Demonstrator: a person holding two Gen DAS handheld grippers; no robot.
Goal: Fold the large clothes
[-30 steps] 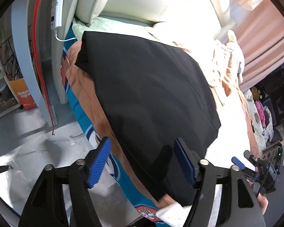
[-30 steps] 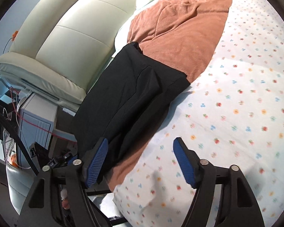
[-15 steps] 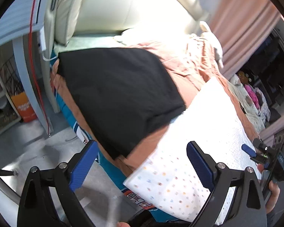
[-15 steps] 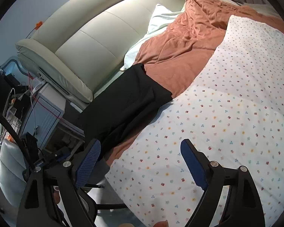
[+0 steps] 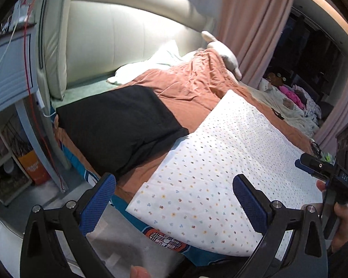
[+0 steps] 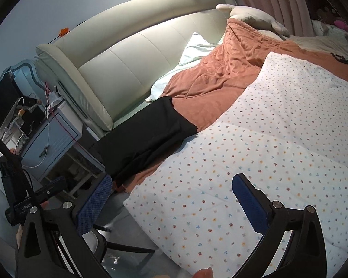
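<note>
Above the bed edge, left tongs (image 5: 174, 199) and right tongs (image 6: 171, 199) opening wide, both empty; folded black garment (image 5: 118, 125) on brown blanket (image 5: 192, 88).

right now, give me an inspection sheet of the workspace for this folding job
surface: bed with a white dotted sheet over a rust blanket
job's things: black garment, folded flat near the bed's edge, beside the dotted sheet
clutter: pillow by the headboard; heap of clothes at the far side
grippers: left gripper and right gripper both opening, nothing between the jaws, both clear of the garment
cables: red cable hanging past the nightstand, a white one there too
surroundings: pink curtain, orange bag on the floor
</note>
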